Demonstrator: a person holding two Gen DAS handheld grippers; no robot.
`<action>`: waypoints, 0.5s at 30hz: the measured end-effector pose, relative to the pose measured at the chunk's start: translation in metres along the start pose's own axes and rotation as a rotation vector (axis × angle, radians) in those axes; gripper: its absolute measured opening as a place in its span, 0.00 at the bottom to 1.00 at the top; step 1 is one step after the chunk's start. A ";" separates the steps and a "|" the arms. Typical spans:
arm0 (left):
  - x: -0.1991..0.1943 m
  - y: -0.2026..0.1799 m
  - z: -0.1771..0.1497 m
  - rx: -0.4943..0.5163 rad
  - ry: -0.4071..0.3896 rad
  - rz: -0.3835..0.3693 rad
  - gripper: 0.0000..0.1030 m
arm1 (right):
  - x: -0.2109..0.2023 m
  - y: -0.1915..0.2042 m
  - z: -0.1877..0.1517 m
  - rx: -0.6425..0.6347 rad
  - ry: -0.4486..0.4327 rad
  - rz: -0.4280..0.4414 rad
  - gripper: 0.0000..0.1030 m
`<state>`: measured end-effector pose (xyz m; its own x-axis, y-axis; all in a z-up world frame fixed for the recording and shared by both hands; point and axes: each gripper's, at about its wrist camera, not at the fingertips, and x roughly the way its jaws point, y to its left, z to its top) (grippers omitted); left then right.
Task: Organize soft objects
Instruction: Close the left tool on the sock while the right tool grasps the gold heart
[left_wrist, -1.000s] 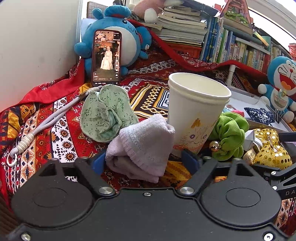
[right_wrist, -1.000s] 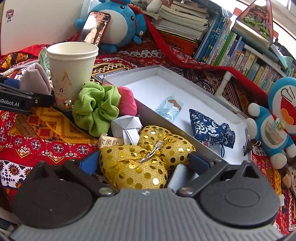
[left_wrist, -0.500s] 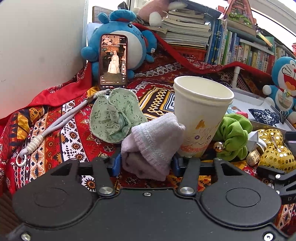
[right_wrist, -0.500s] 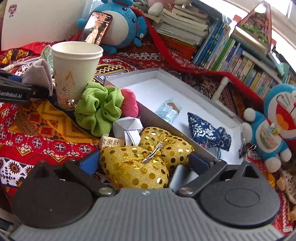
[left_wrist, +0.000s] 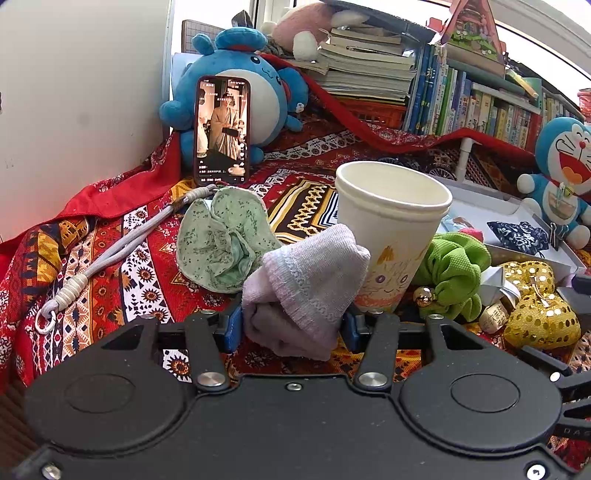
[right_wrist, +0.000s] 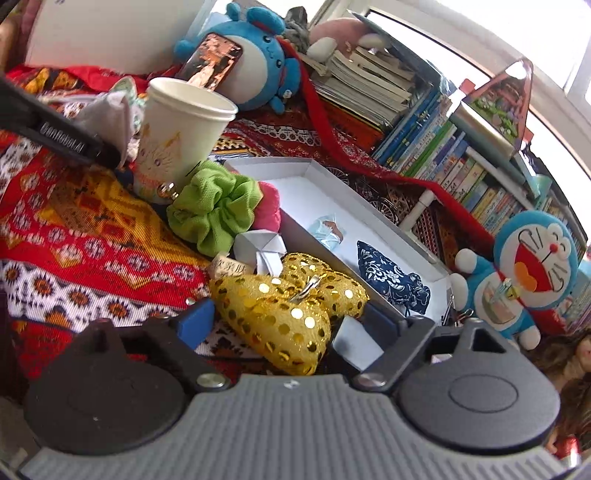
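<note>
At far left a grey lanyard (left_wrist: 110, 254) trails over the patterned cloth (left_wrist: 110, 229) covering the tabletop, with a green floral pouch (left_wrist: 221, 240) lying beside it. Next comes the pale lilac sock (left_wrist: 306, 280), bunched up and sitting squarely between the blue pads of the left tongs (left_wrist: 291, 326); both pads press into its sides, so the tongs are narrowed to about the sock's width and have hold of it. Its loose cuff leans against the paper cup (left_wrist: 391, 229) (cat face drawn on the side), which stands upright just to its right. A green scrunchie (right_wrist: 214, 210) rests against the cup's foot, with a folded white paper piece (right_wrist: 258, 247) beside it. Further right, the gold sequinned pouch (right_wrist: 288, 314) lies between the pads of the right tongs (right_wrist: 288, 325), which stand wide and are closing; the left pad is just beside the pouch, and whether the right pad touches it I cannot tell. Behind it the white box (right_wrist: 303, 166) holds a navy floral pouch (right_wrist: 388, 277).
</note>
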<state>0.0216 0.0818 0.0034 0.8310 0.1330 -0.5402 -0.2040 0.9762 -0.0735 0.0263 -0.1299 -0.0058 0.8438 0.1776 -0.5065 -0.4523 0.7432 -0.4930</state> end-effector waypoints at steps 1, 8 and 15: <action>-0.001 0.000 0.000 0.001 -0.001 -0.001 0.47 | -0.001 0.001 -0.001 -0.007 0.001 0.002 0.83; -0.004 -0.001 0.002 0.001 -0.008 -0.005 0.47 | -0.001 0.006 -0.002 -0.024 0.004 0.017 0.63; -0.012 0.002 0.009 -0.006 -0.035 -0.009 0.46 | -0.012 0.001 0.001 0.024 -0.054 0.001 0.46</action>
<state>0.0158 0.0832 0.0171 0.8501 0.1306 -0.5102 -0.1998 0.9763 -0.0831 0.0159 -0.1302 0.0003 0.8580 0.2125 -0.4676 -0.4467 0.7582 -0.4750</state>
